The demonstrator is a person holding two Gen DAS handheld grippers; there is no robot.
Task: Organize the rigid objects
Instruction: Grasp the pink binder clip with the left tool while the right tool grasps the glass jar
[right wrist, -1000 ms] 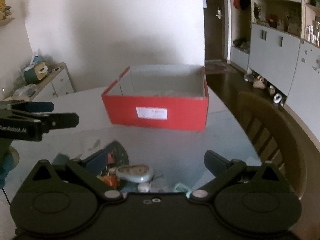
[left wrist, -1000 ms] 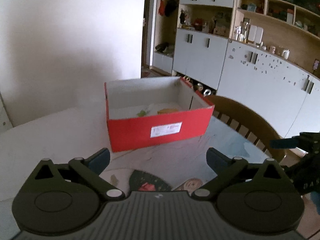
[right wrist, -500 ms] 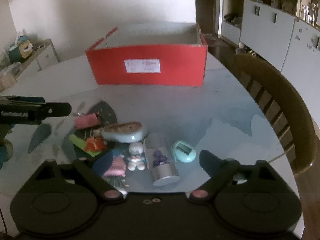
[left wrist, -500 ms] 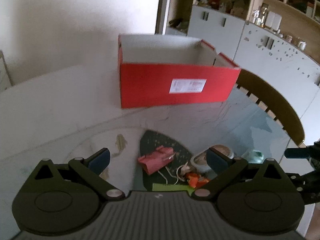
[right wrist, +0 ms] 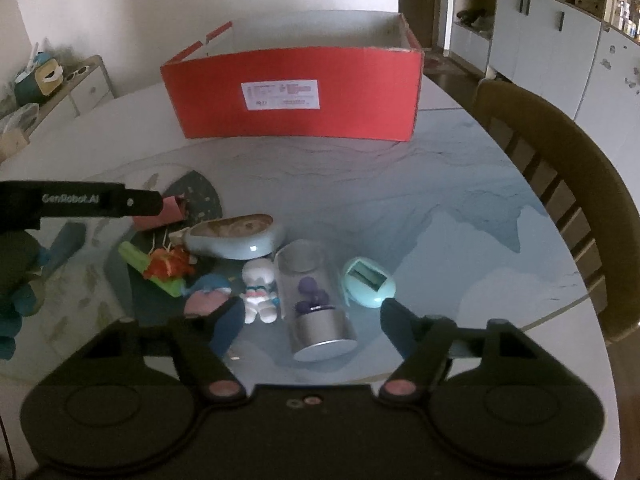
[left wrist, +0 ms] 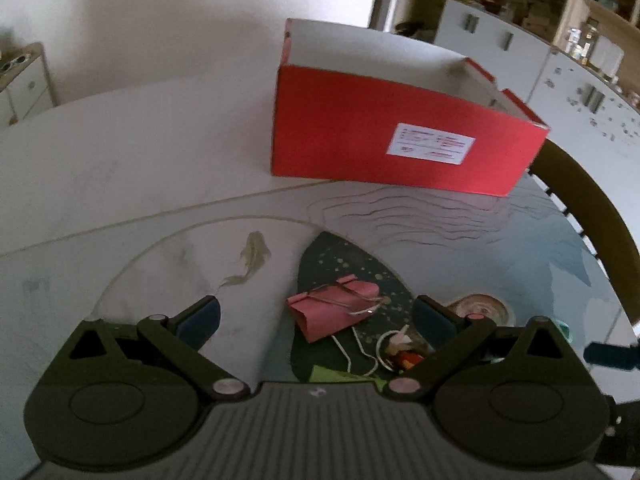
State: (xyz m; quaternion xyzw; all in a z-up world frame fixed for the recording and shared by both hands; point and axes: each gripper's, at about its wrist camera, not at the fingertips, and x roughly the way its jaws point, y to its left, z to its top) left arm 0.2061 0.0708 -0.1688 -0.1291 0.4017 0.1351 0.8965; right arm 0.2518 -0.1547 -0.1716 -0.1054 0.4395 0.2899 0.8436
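Note:
An open-topped red box point(left wrist: 400, 148) point(right wrist: 296, 96) stands at the back of the round table. Small objects lie in a cluster in front of it. My left gripper point(left wrist: 316, 316) is open and low over a pink binder clip point(left wrist: 336, 312), which lies between its fingers, apart from both. My right gripper point(right wrist: 312, 320) straddles a clear cylinder point(right wrist: 316, 308) with a silver base and a purple figure inside. Its jaws are closing and the pads stand clear of the cylinder. Beside the cylinder lie a white figurine point(right wrist: 260, 292) and a teal egg-shaped gadget point(right wrist: 370, 282).
A pale blue oval dish point(right wrist: 236, 236), an orange toy point(right wrist: 166, 264) on a green strip and a pink-and-blue piece point(right wrist: 206, 296) lie left of the cylinder. A wooden chair point(right wrist: 560, 184) hugs the table's right edge. White cabinets line the far right.
Both grippers have sunk toward the table and tipped downward, so the cluster of objects fills the lower views. The right jaws have narrowed around the cylinder.

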